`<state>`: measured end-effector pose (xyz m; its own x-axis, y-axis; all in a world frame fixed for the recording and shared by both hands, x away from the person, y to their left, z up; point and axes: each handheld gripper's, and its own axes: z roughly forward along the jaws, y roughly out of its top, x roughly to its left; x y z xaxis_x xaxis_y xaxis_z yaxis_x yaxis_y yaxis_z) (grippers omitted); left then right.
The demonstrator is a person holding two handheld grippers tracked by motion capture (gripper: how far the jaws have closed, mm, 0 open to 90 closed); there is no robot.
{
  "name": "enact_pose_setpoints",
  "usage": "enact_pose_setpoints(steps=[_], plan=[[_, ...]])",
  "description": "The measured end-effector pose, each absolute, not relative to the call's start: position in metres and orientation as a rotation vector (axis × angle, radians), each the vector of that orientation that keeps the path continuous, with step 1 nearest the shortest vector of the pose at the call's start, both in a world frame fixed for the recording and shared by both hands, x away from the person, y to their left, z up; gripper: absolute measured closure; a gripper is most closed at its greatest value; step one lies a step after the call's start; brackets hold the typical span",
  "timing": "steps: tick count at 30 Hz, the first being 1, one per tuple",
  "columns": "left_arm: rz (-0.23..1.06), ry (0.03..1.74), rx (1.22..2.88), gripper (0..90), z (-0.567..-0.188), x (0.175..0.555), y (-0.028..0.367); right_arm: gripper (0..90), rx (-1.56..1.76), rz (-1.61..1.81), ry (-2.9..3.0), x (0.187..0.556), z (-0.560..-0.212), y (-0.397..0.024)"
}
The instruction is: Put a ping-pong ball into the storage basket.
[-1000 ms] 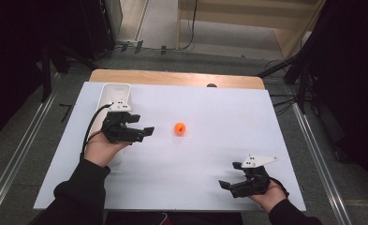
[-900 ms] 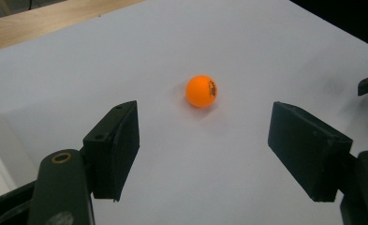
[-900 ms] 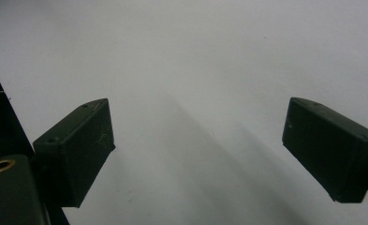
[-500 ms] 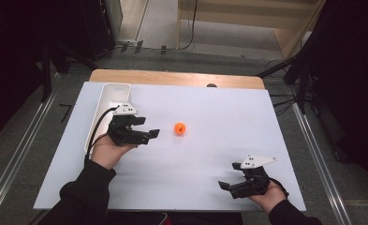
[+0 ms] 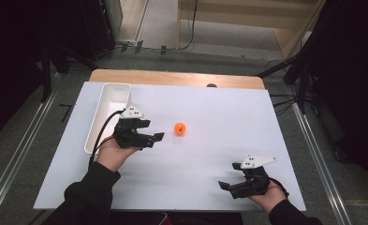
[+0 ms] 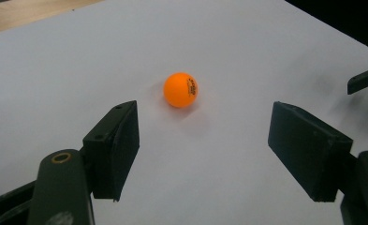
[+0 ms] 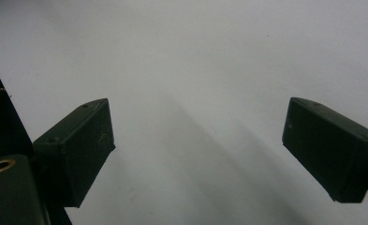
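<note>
Both fingers [image 6: 114, 150] of my left gripper [image 5: 152, 130] are standing apart, pointing at the orange ball [image 5: 180, 128], not touching it. My right gripper [image 5: 229, 180] is gaping too.

White-covered table [image 5: 209, 154] bearing an orange ball [image 5: 180, 128] and a seemingly empty white tray [image 5: 107, 115].
</note>
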<state>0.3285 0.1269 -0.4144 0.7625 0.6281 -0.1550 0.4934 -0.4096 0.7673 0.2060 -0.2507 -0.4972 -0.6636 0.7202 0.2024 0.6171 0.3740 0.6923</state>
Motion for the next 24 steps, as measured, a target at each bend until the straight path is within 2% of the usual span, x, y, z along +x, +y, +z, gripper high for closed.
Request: enact_pose_setpoints(steps=[13,15,21,24], plan=[[0.185,0.791,2.071,20.8,-0.425,0.325,0.111,7.8,1.226,1.161,2.494,0.206,-0.497,-0.25],[0.184,0.786,2.072,16.8,-0.428,0.326,0.109,7.8,1.223,1.161,2.497,0.206,-0.497,-0.25],[0.179,0.783,2.093,13.0,-0.436,0.327,0.106,7.8,1.219,1.162,2.5,0.205,-0.497,-0.25],[0.161,0.785,2.102,0.0,-0.439,0.33,0.104,7.8,1.218,1.161,2.5,0.205,-0.497,-0.25]])
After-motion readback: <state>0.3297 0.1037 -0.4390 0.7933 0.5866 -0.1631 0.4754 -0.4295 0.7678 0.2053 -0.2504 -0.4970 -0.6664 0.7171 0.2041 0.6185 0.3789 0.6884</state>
